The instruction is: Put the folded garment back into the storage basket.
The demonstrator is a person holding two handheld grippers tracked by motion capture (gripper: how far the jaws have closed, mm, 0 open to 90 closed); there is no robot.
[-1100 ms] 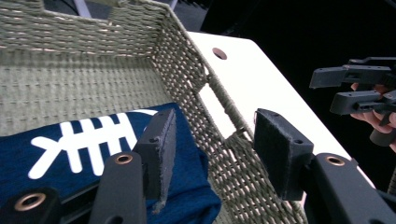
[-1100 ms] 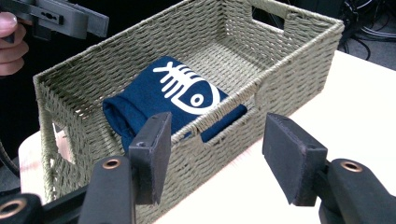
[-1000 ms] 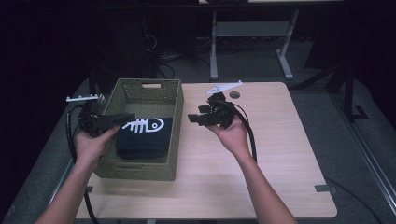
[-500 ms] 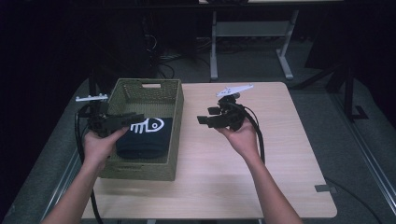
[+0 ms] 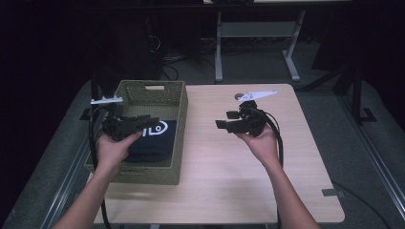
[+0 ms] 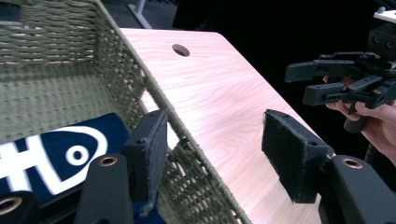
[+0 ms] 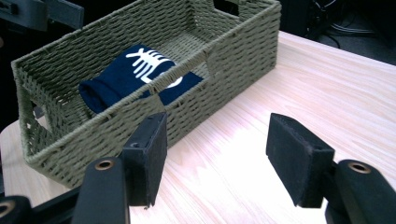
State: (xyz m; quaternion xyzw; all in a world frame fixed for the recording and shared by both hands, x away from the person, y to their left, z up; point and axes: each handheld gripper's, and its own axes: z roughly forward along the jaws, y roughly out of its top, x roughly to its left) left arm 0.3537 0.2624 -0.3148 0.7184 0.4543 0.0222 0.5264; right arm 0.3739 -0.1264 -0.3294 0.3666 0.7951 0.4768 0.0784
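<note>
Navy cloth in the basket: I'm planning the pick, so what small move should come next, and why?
Probably lower the left gripper onto the folded navy cloth: its jaws, just opened and empty, hang over the woven basket's rim.

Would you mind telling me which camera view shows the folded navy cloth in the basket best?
The right gripper view: the navy cloth lies nearly whole inside the basket. The high view shows it partly behind the left tool; the left gripper view shows one corner.
</note>
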